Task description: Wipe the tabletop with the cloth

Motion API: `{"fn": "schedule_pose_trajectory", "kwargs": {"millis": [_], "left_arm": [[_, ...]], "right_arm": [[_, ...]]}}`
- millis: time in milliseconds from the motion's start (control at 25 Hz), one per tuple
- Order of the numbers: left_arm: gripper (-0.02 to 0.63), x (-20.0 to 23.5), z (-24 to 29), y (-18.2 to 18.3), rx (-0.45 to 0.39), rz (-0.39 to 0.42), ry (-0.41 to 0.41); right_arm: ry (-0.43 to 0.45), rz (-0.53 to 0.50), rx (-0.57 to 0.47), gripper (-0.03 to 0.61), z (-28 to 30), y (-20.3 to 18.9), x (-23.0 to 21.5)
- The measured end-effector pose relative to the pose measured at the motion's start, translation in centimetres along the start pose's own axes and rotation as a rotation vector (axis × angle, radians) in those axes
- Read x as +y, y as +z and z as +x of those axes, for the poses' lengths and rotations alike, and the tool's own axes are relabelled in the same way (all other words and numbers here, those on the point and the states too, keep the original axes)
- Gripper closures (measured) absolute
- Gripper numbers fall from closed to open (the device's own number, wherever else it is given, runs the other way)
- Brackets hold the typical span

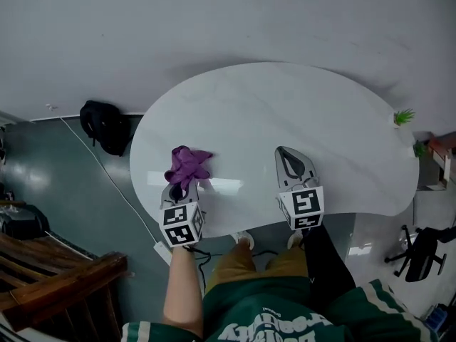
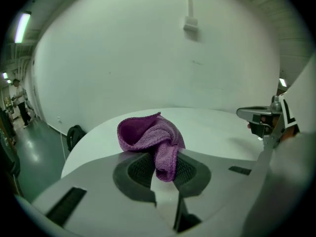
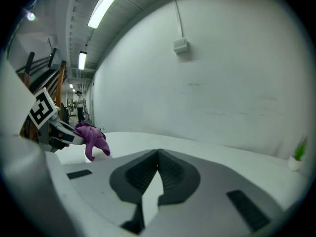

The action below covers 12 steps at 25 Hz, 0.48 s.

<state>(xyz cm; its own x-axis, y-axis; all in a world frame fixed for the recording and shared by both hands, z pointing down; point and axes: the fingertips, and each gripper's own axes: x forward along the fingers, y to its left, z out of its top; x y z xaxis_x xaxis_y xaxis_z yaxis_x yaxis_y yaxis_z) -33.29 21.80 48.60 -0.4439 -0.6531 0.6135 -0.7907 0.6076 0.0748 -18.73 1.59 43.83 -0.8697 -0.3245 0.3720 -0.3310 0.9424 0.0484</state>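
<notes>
In the head view, the person's green sweatshirt (image 1: 285,312) is filling the bottom edge, with a bare forearm (image 1: 182,291) reaching up to the left gripper (image 1: 184,184). That gripper is pinching a bunched purple cloth (image 1: 189,164) over the near left part of the white rounded table (image 1: 285,98). The right gripper (image 1: 291,164) is hovering over the near edge, well apart from the cloth. A black backpack (image 1: 105,125) is lying on the floor to the left of the table, and a small green plant (image 1: 403,117) is standing at the table's far right rim.

In the left gripper view, the left gripper (image 2: 165,179) is clenching a hanging fold of the cloth (image 2: 148,135) between its ribbed pads, while the rest is puffing up above them. The table (image 2: 212,127) is stretching beyond, the right gripper (image 2: 261,118) is showing at the right edge, and the backpack (image 2: 75,134) is sitting low at the left.

In the right gripper view, the right gripper (image 3: 157,164) is pressing its jaw tips together with nothing between them. At the left, the left gripper (image 3: 55,131) is holding the cloth (image 3: 91,138), which is drooping toward the table (image 3: 222,154); whether it is touching the surface cannot be told. The plant (image 3: 297,157) is standing at the far right.
</notes>
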Motion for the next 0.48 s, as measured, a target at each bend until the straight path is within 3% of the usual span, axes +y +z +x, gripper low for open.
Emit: {"fn": "schedule_pose_trajectory", "kwargs": {"millis": [240,480], "left_arm": [[0.560,-15.4,1.9,4.0,-0.044,0.094,-0.135],[0.560,-33.1,4.4,4.7,-0.046,0.182,-0.283]], "right_arm": [[-0.092,0.028,-0.006,0.574,-6.0,-2.2,-11.8],[-0.220,0.050,-0.001,0.574,-14.3,-5.3,-25.1]]}}
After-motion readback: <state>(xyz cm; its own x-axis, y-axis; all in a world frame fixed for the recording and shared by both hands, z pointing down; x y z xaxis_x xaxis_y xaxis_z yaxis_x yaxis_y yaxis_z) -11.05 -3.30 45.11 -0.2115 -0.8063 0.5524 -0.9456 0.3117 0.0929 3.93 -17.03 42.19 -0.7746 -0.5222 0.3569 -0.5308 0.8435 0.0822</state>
